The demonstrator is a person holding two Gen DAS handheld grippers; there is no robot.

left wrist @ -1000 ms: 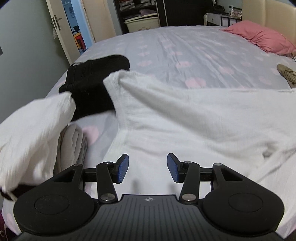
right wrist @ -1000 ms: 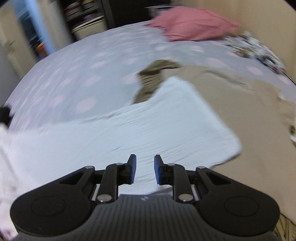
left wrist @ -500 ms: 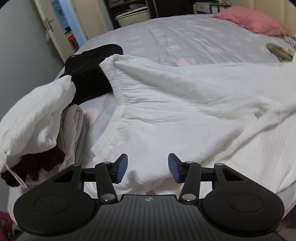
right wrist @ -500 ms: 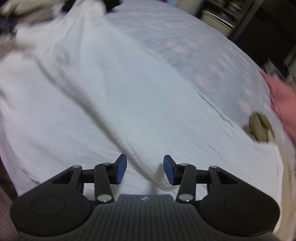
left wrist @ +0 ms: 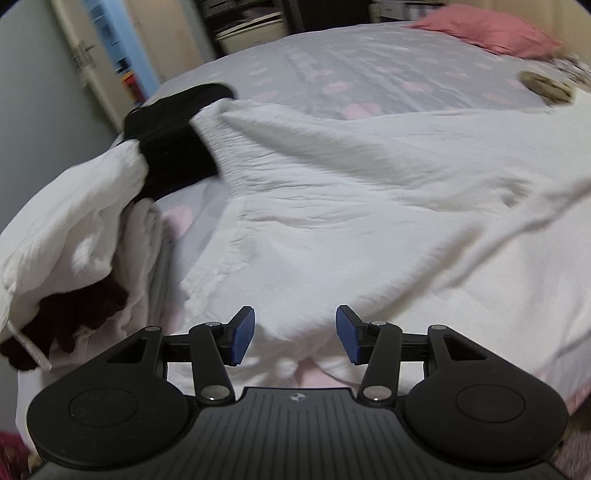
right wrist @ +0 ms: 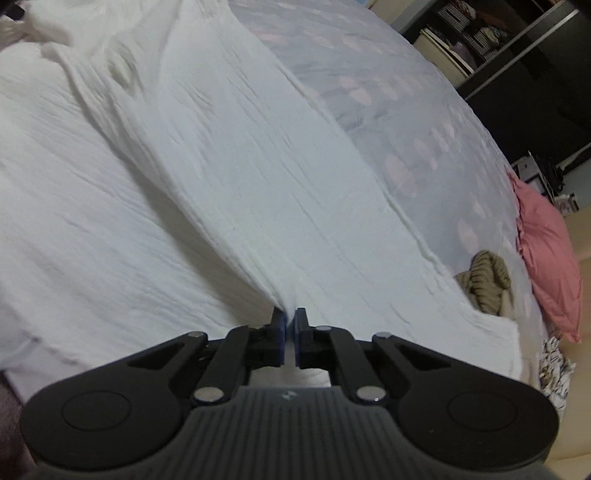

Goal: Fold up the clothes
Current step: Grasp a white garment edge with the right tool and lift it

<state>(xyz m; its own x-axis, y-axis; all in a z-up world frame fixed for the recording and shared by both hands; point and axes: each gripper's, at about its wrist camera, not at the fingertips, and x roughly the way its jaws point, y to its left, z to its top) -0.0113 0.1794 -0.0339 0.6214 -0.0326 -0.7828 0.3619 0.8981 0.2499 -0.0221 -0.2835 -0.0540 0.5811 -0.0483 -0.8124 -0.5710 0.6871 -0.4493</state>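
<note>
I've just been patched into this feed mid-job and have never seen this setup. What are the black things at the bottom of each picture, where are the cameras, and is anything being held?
There is no robot here: a person holds a two-finger claw in each hand, and a fisheye camera on each one looks forward along its fingers. The black parts with blue pads are those claws.

The left wrist view shows the left claw open over the near edge of a white garment spread across a bed. A black garment lies to its left and a pink pillow sits far back.

The right wrist view shows the right claw, whose jaws have just closed, pinching a ridge of the same white cloth. A tan knitted item lies beyond.
</note>
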